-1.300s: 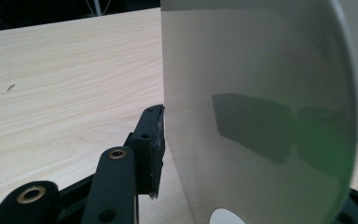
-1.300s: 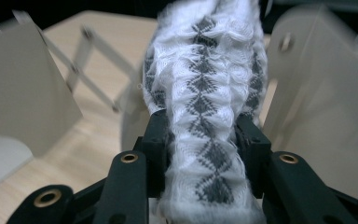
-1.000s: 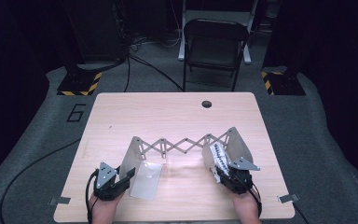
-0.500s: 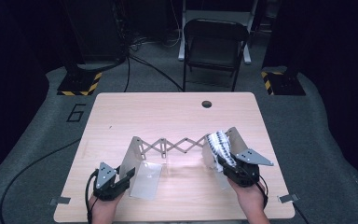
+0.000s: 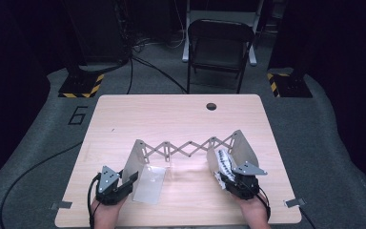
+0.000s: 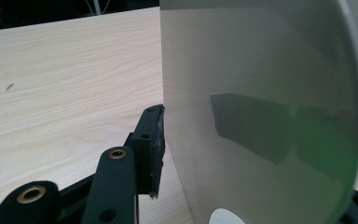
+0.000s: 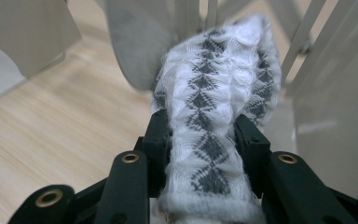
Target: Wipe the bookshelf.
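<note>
An expandable metal rack stands on the wooden table [image 5: 171,114], its scissor lattice [image 5: 186,147] spanning two upright end plates. My left gripper [image 5: 129,180] is shut on the left end plate [image 5: 136,157]; one pad [image 6: 154,149] presses the plate's [image 6: 261,93] face, and the other jaw is hidden behind it. My right gripper [image 5: 225,175] is shut on a rolled white knitted cloth with a grey diamond pattern [image 5: 224,160]. The cloth [image 7: 214,93] pokes out past the gripper [image 7: 203,135], between a grey rounded plate [image 7: 140,42] and the right end plate [image 5: 243,148].
A flat shiny base sheet [image 5: 150,183] lies on the table beside the left plate. A round hole [image 5: 211,106] sits near the table's far edge. A folding chair [image 5: 219,43] stands beyond the table. Tape tabs mark the near corners.
My right gripper swung a little away and to the right with the cloth, then came back toward the near edge. The left gripper and the rack stayed put.
</note>
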`<state>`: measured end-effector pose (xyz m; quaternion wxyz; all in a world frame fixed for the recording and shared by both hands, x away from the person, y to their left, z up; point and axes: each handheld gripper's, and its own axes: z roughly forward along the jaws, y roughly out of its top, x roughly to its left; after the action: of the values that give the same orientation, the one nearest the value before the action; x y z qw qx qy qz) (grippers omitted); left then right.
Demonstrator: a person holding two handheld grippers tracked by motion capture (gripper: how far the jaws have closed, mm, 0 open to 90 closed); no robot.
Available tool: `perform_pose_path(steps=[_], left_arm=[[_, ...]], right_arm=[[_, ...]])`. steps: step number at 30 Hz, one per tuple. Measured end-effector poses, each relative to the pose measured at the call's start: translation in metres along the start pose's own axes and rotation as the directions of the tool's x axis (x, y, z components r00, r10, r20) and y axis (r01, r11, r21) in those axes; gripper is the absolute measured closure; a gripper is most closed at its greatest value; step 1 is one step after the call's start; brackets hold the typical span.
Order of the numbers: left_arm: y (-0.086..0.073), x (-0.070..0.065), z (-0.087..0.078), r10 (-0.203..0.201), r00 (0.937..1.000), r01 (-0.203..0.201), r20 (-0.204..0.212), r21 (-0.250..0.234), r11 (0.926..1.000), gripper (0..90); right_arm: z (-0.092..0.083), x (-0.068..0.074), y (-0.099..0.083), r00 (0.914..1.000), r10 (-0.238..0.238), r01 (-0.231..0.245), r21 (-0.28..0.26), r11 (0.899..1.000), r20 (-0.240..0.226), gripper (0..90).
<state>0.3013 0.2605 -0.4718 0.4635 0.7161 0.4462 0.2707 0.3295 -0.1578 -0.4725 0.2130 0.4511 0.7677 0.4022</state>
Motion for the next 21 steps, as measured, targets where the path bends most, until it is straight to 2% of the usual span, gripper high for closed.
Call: perform_pose_path(steps=[4, 7, 9, 11, 12, 14, 16, 19, 21], left_arm=[[0.000, 0.000, 0.000, 0.002, 1.0000, -0.002, 0.000, -0.001, 1.0000, 57.1], [0.000, 0.000, 0.000, 0.001, 1.0000, -0.001, 0.001, -0.001, 1.0000, 57.0], [0.000, 0.000, 0.000, 0.000, 1.0000, 0.000, 0.001, -0.002, 1.0000, 57.1], [0.000, 0.000, 0.000, 0.001, 1.0000, -0.001, 0.001, -0.003, 1.0000, 57.0], [0.000, 0.000, 0.000, 0.001, 1.0000, -0.001, 0.001, -0.003, 1.0000, 57.1], [0.000, 0.000, 0.000, 0.000, 1.0000, 0.000, 0.002, 0.000, 1.0000, 57.0], [0.000, 0.000, 0.001, -0.002, 1.0000, 0.002, 0.002, 0.000, 1.0000, 57.0], [0.000, 0.000, 0.000, 0.001, 1.0000, -0.001, 0.001, 0.000, 1.0000, 57.0], [0.000, 0.000, 0.001, -0.002, 1.0000, 0.002, 0.002, 0.000, 1.0000, 57.0]], right_arm=[[-0.022, 0.005, 0.021, 0.9998, -0.020, 0.021, -0.115, 0.993, 0.007, 63.3], [-0.030, 0.007, 0.030, 0.9996, -0.028, 0.028, -0.144, 0.989, -0.003, 63.3], [-0.026, 0.006, 0.026, 0.9997, -0.026, 0.025, -0.139, 0.990, -0.004, 63.3], [-0.017, 0.004, 0.015, 0.9998, -0.003, 0.002, -0.090, 0.996, -0.017, 63.4], [-0.017, 0.004, 0.015, 0.9998, -0.003, 0.002, -0.090, 0.996, -0.017, 63.4], [-0.003, 0.004, -0.002, 0.9997, 0.014, -0.015, -0.033, 0.999, -0.021, 63.5], [0.005, 0.006, -0.011, 0.9998, 0.002, -0.002, 0.008, 1.000, -0.020, 63.5], [0.010, 0.006, -0.017, 0.9994, -0.029, 0.030, 0.043, 0.999, -0.018, 63.5], [0.007, 0.007, -0.013, 0.9995, -0.028, 0.028, 0.031, 0.999, -0.013, 63.6]])
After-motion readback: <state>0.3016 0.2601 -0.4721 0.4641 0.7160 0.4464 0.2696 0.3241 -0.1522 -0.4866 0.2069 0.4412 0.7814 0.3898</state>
